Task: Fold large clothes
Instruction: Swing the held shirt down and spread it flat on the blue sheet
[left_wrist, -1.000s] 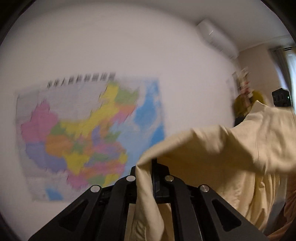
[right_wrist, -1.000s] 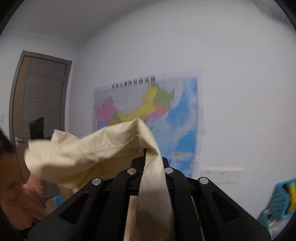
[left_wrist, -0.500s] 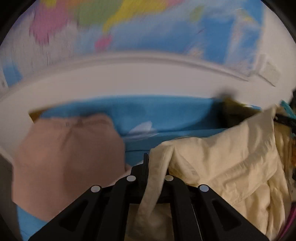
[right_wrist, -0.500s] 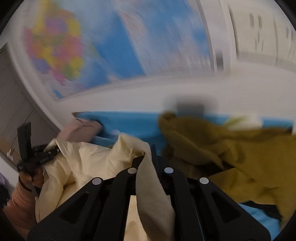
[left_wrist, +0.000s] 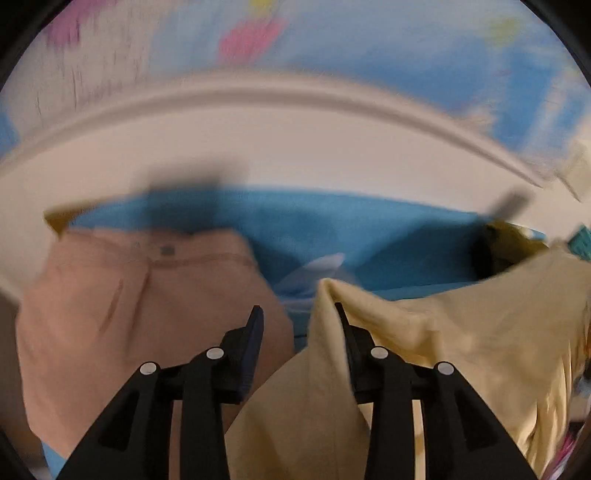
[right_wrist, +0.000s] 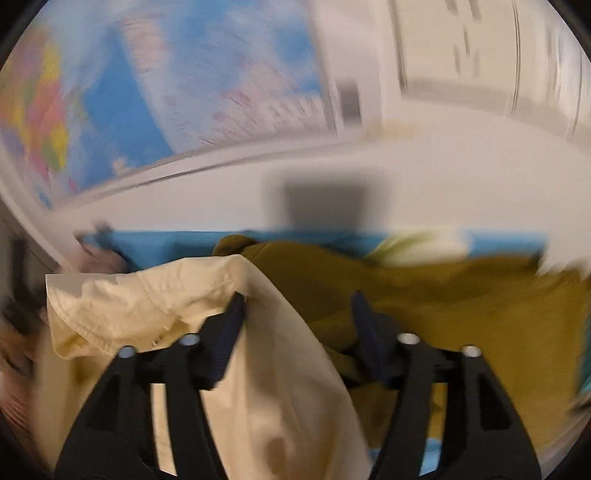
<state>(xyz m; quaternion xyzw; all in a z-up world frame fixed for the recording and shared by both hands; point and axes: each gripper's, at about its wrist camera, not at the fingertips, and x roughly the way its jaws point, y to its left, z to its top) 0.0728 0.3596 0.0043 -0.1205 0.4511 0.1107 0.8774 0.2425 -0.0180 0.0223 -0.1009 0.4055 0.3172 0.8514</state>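
Left wrist: cream garment (left_wrist: 461, 332) rumpled, creased (blurred); draped over blue surface (left_wrist: 332, 229)

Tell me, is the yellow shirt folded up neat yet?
Not yet. The pale yellow shirt lies rumpled, draped over one finger of each opening gripper, left gripper and right gripper, beside the mustard garment.

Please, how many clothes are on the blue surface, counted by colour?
Cream garment: 1
Pink-beige garment: 1
Olive-brown garment: 1
Total: 3, as far as the blur lets me tell.
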